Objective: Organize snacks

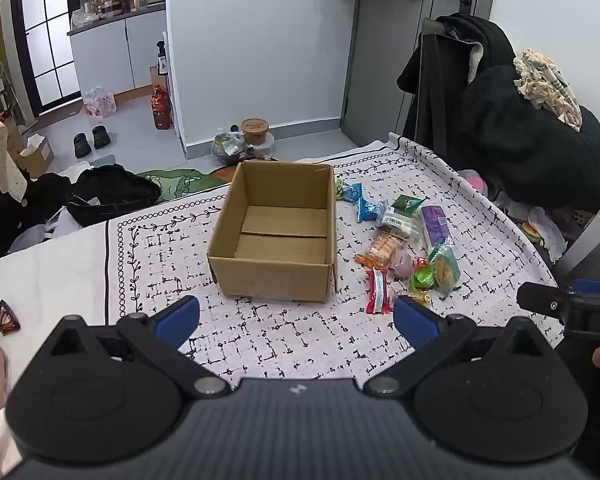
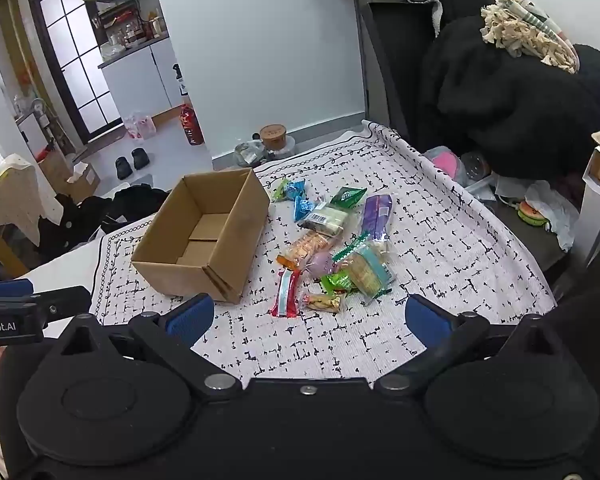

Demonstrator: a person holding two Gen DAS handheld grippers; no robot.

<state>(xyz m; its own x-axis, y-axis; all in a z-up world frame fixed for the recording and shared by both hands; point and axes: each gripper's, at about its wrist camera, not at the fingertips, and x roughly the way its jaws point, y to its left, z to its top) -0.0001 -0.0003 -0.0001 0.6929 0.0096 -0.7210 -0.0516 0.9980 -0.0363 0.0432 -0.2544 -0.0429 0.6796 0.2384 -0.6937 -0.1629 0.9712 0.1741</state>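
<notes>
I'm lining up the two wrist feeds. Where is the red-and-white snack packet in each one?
Left wrist: the red-and-white snack packet lies right of centre, just off the near right corner of the cardboard box.
Right wrist: the packet lies near centre, right of the box's near corner, nearest of the snacks.
Shared landmark: the open, empty cardboard box, left of the snack pile in both views.

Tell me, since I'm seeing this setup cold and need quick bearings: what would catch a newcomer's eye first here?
Probably the open cardboard box, empty, sitting mid-table on the black-and-white patterned cloth. Just to its right lies a bright scatter of wrapped snacks, the red-and-white packet nearest the cameras. In the foreground, the left gripper and right gripper both hover open above the cloth, holding nothing.
</notes>
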